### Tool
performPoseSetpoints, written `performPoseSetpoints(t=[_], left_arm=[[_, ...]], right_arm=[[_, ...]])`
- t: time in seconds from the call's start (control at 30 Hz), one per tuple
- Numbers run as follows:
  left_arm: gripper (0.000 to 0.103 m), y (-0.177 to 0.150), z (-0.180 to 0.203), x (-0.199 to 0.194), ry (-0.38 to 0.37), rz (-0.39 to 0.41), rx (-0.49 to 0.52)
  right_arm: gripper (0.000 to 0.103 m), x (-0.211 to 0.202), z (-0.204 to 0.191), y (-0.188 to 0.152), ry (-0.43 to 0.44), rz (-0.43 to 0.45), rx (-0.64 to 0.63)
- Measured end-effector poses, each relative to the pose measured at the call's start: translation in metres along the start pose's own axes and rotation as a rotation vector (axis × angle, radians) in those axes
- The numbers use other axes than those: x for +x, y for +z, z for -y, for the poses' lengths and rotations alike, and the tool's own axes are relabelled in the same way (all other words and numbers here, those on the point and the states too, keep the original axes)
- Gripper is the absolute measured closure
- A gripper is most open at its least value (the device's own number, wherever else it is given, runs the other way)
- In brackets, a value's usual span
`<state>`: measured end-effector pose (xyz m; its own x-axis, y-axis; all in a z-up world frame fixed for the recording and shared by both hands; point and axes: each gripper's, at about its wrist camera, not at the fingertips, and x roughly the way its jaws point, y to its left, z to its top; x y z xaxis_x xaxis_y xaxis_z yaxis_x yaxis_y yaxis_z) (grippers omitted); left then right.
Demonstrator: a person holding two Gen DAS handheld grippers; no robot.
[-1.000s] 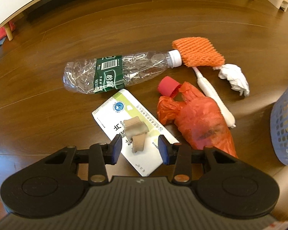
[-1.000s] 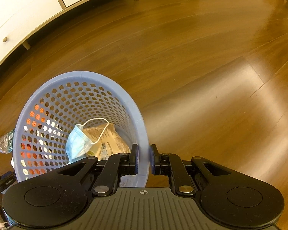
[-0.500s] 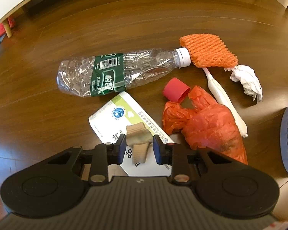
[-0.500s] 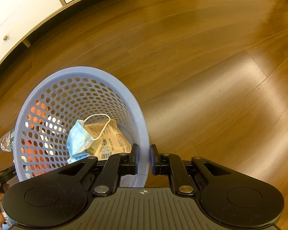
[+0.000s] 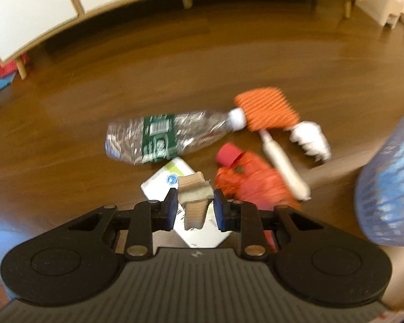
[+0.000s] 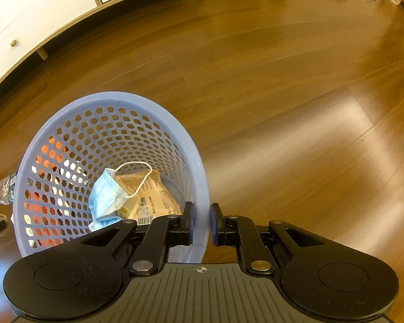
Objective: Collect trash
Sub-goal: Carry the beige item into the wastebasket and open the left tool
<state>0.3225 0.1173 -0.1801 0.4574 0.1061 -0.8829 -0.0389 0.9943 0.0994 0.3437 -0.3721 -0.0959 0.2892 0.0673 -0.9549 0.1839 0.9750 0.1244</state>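
Left wrist view is motion-blurred, so fine print and edges are hard to read. The left gripper (image 5: 194, 210) has its two fingers closed onto one crumpled tan cardboard piece (image 5: 194, 199), pinched between the pads above one white leaflet (image 5: 172, 181) whose near part is hidden behind the gripper body. On the wooden floor (image 5: 175, 67) beyond lie the remaining pieces of trash, one of each: a crushed clear plastic bottle (image 5: 169, 137) with a green label, an orange foam net (image 5: 266, 111) touching the bottle's white cap, a white tube (image 5: 282, 165) running from under the net toward the camera, a crumpled white tissue (image 5: 309, 140) just beside the tube, a red cap (image 5: 227, 154), and an orange plastic bag (image 5: 253, 188) partly covered by the tube and cut off by the gripper. At the right edge a smeared blue basket (image 5: 387, 183) is only partly in frame.

In the right wrist view the same blue basket (image 6: 67, 123) stands sharp and upright. The right gripper (image 6: 201, 223) clamps its near rim, one finger inside the wall and one outside. Inside lie two items: one blue face mask (image 6: 107, 197) and one tan printed wrapper (image 6: 150, 196) beneath it, its lower edge hidden by the gripper. Left of the basket, a sliver of the bottle shows, mostly hidden behind the perforated wall.
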Motion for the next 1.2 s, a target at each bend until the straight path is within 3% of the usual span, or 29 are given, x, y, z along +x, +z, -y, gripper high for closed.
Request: performPoseSetpoints(t=[0.3,0.53,0.8,1.2], left_arm=[[0.08,0.005,0.035,-0.121,-0.093,0.097,0.076],[0.08,0.012,0.074,-0.172,-0.163,0.111,0.133],[0.08,0.028,0.127,-0.167,-0.248,0.101,0.171],[0.08,0.039,0.162,-0.147,-0.324,0.028,0.2]], right_arm=[[0.094,0.001,0.003,-0.001,0.014,0.011,-0.023],[0.094,-0.001,-0.002,-0.002,0.013,-0.002,-0.042],[0.094,0.0,-0.003,-0.003,0.014,-0.008,-0.057],[0.093,0.0,-0.006,-0.005,0.012,-0.002,-0.058]])
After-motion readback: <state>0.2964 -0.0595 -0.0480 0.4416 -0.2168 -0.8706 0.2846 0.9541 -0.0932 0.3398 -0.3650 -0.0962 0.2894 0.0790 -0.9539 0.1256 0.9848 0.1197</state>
